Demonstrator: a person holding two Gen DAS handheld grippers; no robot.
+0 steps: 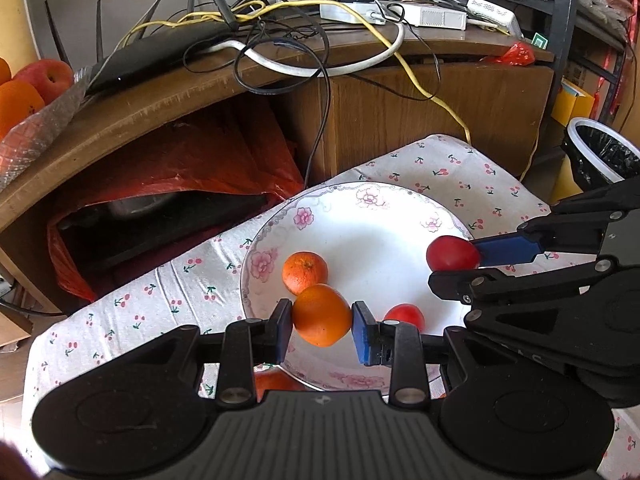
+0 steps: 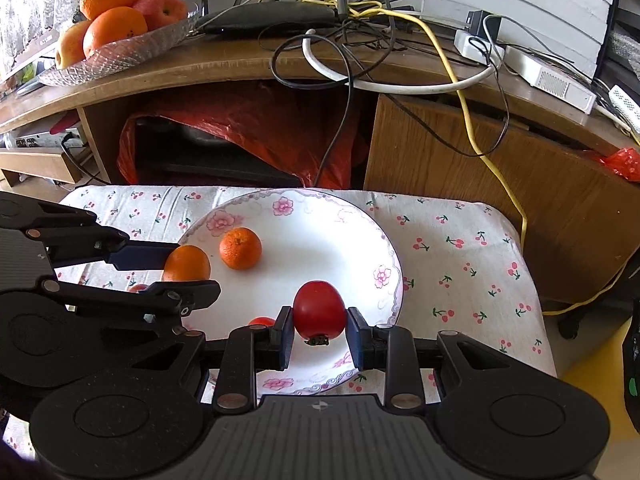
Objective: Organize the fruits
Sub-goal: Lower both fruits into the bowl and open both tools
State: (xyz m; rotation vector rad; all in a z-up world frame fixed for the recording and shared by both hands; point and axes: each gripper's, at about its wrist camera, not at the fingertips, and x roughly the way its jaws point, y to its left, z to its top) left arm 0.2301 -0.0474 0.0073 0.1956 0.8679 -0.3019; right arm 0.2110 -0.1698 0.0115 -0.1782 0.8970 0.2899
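**Both grippers holding fruit over the floral plate**

The left gripper (image 1: 322, 322) is clenched on an orange (image 1: 321, 315), pinched between its two blue pads above the near rim of the plate (image 1: 360, 240). The right gripper (image 2: 319, 328) grasps a red tomato (image 2: 319, 315) the same way, stem end facing down, over the plate's near right part.

Just beyond the left jaws, a second orange (image 1: 305, 272) rests on the plate, close behind the held one. To the right of those jaws another tomato (image 1: 405, 316) lies on the plate, partly hidden by the gripper.

The plate sits on a cherry-print cloth (image 2: 460, 248). Farther off, a wooden desk (image 2: 480, 168) carries tangled cables and a glass bowl (image 2: 120, 50) of oranges and apples.
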